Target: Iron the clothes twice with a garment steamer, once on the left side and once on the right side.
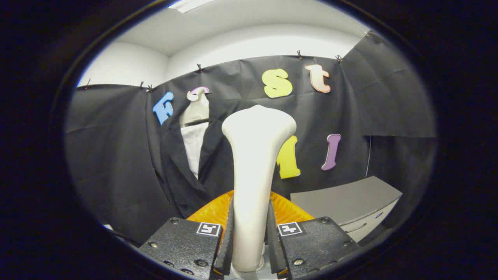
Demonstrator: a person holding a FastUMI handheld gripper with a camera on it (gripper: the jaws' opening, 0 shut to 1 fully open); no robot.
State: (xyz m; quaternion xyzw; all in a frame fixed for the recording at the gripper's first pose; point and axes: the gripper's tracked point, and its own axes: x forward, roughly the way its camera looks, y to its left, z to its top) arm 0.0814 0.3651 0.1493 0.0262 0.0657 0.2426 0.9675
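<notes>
Between fingers: gripper (249,249) clamps steamer (253,171) handle, head up, aimed at dark garment (183,171) hung beyond for pass 1.

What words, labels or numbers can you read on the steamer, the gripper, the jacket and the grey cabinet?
Garment steamer, clamped between the fingers of the gripper: no text.
Square markers on the gripper: black-and-white patterns, no words.
Grey cabinet: a small blue mark on its front, too small to read.
Dark jacket on its hanger: no text.
</notes>
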